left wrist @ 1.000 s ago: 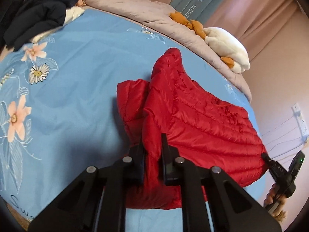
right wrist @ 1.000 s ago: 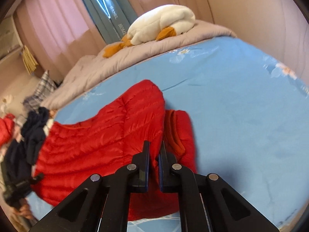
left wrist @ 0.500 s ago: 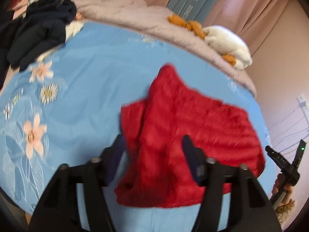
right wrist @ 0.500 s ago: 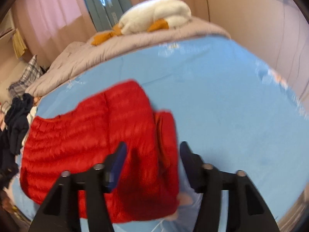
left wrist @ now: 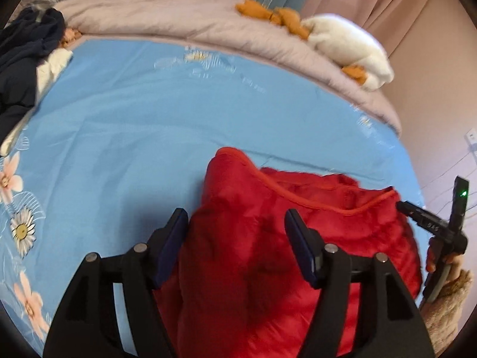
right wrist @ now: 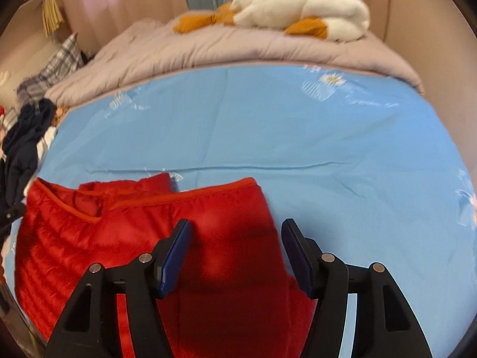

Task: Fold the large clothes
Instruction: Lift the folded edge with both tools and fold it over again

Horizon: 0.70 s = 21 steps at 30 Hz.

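A red quilted down jacket (left wrist: 342, 238) lies folded on the blue flowered sheet (left wrist: 134, 134), near the bed's front edge. My left gripper (left wrist: 235, 217) hangs over its left part with the jaws apart and closing; the pads do not press the fabric. My right gripper (right wrist: 237, 226) hovers over the right part of the jacket (right wrist: 89, 238), jaws apart and opening, nothing clamped. The left wrist view also shows the right gripper (left wrist: 429, 223) at the jacket's right edge, held by a hand in a fuzzy sleeve.
A grey duvet (left wrist: 179, 15) is bunched along the far side of the bed, with a white and orange plush duck (left wrist: 348, 44) on it. Dark clothes (left wrist: 21, 59) are heaped at the far left, beside a plaid pillow (right wrist: 53, 68). A wall rises on the right.
Both grippers were shut on the jacket a second ago; both have let go and stand open. Both have shifted across the bed, and the jacket now lies lower in each view.
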{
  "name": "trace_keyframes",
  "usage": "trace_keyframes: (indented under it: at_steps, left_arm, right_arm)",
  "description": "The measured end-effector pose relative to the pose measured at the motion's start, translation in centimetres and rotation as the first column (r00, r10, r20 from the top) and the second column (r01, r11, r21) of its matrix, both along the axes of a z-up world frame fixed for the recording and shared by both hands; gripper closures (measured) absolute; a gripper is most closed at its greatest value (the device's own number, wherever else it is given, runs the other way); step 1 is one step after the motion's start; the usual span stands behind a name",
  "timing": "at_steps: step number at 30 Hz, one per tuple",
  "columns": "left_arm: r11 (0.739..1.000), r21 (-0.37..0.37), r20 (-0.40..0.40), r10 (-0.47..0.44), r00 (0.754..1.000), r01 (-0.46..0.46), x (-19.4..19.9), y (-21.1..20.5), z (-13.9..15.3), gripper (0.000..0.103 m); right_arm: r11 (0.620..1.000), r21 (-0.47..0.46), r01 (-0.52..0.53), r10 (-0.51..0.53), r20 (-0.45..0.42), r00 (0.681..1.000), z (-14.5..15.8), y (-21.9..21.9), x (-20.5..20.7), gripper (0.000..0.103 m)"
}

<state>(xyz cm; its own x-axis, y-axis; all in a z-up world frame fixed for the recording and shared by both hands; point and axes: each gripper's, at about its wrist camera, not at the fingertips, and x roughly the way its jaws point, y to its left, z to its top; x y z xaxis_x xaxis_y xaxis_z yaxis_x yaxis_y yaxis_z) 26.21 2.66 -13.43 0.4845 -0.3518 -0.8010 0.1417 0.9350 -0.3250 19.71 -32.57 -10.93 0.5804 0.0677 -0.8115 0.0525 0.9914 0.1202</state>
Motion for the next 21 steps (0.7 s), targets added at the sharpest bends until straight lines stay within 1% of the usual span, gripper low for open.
trace_keyframes:
  at_steps: [1,2,3,4,5,6,7,9,11,13,14,16,18,21]
  left_arm:
    - [1.000,0.001,-0.022,-0.006,1.000,0.006,0.7,0.0,-0.8,0.057]
    - [1.000,0.003,-0.050,-0.011,0.999,0.011,1.2,0.1,-1.7,0.065]
    - [1.000,0.008,-0.075,-0.009,0.997,0.010,1.6,0.2,-2.5,0.079]
    - [1.000,0.006,-0.083,-0.007,0.997,0.007,1.8,0.3,-2.9,0.088]
    - [1.000,0.000,-0.078,-0.007,0.997,0.007,1.7,0.3,-3.2,0.090]
    - [1.000,0.002,-0.061,0.006,0.998,-0.006,1.6,0.4,-3.0,0.092]
    - [1.000,0.006,-0.043,0.016,0.999,-0.016,1.4,0.5,-2.6,0.094]
    - [0.999,-0.003,-0.001,0.047,0.999,-0.047,1.0,0.9,-1.5,0.094]
    - [0.997,-0.040,0.033,0.069,0.997,-0.067,1.0,1.4,-0.3,0.094]
    - [0.996,-0.054,0.053,0.071,0.996,-0.068,1.2,1.5,0.1,0.094]
    - [0.996,-0.052,0.052,0.074,0.996,-0.071,1.4,1.5,0.0,0.094]
    - [0.997,-0.029,0.033,0.077,0.996,-0.077,2.0,1.1,-0.9,0.094]
    - [0.997,-0.003,0.007,0.076,0.997,-0.076,2.4,0.8,-2.2,0.093]
    - [0.997,0.006,-0.029,0.080,0.996,-0.080,2.8,0.6,-3.8,0.092]
  right_arm:
    - [1.000,0.003,-0.011,0.011,-0.019,1.000,-0.7,0.1,0.7,0.040]
    - [1.000,0.003,-0.019,0.019,-0.033,0.999,-0.9,0.1,0.9,0.041]
    - [1.000,0.008,-0.026,0.027,-0.043,0.999,-1.4,0.2,1.3,0.051]
    - [0.999,0.011,-0.038,0.038,-0.045,0.998,-1.5,0.5,1.4,0.069]
    - [0.998,0.016,-0.054,0.054,-0.037,0.998,-1.7,0.7,1.4,0.076]
    - [0.998,0.018,-0.060,0.060,-0.026,0.998,-1.6,0.9,1.4,0.085]
    - [0.998,0.016,-0.058,0.059,-0.009,0.998,-1.4,1.1,1.2,0.091]
    - [0.999,-0.001,-0.044,0.044,0.040,0.998,-0.5,1.4,0.7,0.093]
    - [1.000,-0.014,-0.023,0.024,0.097,0.995,0.9,1.3,0.3,0.094]
    - [1.000,-0.012,0.002,-0.001,0.140,0.990,1.9,0.9,0.2,0.094]
    - [1.000,-0.003,0.007,-0.006,0.146,0.989,2.1,0.8,0.4,0.094]
    - [1.000,0.011,0.019,-0.020,0.136,0.991,1.5,0.5,1.1,0.094]
    - [1.000,0.006,0.031,-0.031,0.100,0.995,0.2,0.6,1.5,0.094]
    - [0.999,0.011,0.044,-0.044,0.055,0.998,-1.8,0.5,1.6,0.094]
